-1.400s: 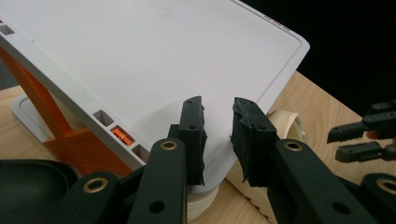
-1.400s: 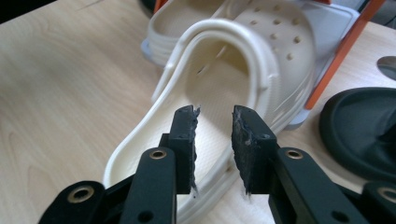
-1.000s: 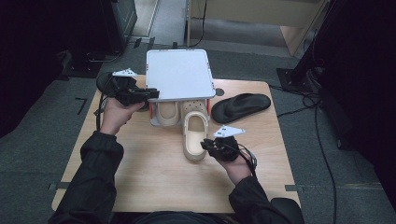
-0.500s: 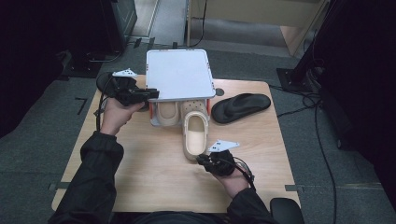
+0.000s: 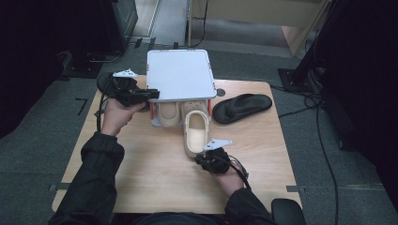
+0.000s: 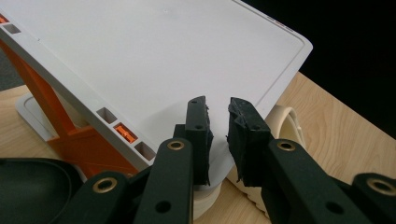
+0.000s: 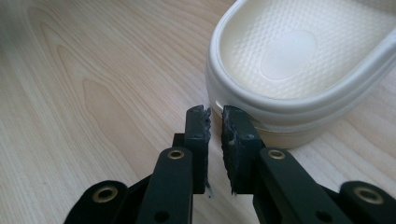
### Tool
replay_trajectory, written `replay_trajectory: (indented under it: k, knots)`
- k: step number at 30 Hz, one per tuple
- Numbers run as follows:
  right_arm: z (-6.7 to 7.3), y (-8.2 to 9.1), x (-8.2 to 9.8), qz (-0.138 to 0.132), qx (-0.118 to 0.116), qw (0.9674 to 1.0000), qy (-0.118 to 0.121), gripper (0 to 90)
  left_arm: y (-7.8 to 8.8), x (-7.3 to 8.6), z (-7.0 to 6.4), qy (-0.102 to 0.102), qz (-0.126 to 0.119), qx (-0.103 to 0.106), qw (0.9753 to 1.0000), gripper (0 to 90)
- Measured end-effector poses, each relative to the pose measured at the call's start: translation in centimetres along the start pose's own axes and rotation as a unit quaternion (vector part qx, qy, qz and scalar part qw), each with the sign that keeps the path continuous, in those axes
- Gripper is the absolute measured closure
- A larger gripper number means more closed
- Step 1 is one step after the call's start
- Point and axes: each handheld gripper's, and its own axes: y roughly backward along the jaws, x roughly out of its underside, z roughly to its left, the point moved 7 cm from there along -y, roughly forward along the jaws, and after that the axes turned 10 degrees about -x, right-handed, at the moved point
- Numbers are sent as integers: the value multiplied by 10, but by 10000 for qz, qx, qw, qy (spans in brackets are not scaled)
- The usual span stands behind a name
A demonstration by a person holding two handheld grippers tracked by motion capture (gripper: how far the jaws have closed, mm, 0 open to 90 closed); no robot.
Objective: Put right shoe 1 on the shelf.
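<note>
Dark floor and cables ring a pale wooden table (image 5: 141,159), and at its far edge stands a small white shoe rack (image 5: 178,75) on orange supports. One cream clog (image 5: 168,113) sits tucked under the rack's shelf; its mate, the second cream clog (image 5: 196,133), is pushed in at the toe alone, its heel sticking out toward the person. A black flip-flop (image 5: 241,108) lies to the right of the rack, another black sandal (image 6: 28,191) just left of it.

The right gripper (image 5: 210,161) hangs just behind that protruding heel, well nearer than the other hand. In the right gripper view its jaws have just been closing and stand almost together, a thin gap between them and nothing caught, with the heel rim (image 7: 261,116) directly ahead and slightly right, close to the fingertips; whether they touch it I cannot tell. The clog's long axis runs from the person toward the rack, so I judge a push along that line would seat it under the shelf.

The left gripper (image 5: 151,95) rests at the rack's left front corner, jaws nearly together and empty, seemingly steadying the shelf.
</note>
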Motion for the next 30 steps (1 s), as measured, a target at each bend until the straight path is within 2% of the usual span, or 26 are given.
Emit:
replay_trajectory:
  k: [2, 8, 14, 16, 22, 30]
  knots:
    - [-3, -1, -4, -9, 132, 9999, 87, 805, 0, 0, 0, -5, 3, -1, 10000, 781]
    - [-13, -2, -23, -209, 235, 9993, 185, 799, 0, 0, 0, 12, 7, 16, 10000, 781]
    - [-34, -8, -39, -180, 435, 9987, 172, 800, 1, 0, 0, 14, 10, 31, 10000, 781]
    - [-38, -10, -44, -273, 404, 9987, 167, 795, 1, 0, 0, 17, 11, 35, 10000, 781]
    - [-50, -15, -56, -277, 606, 9975, 243, 783, 1, 0, 0, 15, 8, 33, 10000, 781]
    - [-64, -24, -71, -402, 446, 9981, 121, 757, 1, 0, 1, 16, 9, 45, 10000, 780]
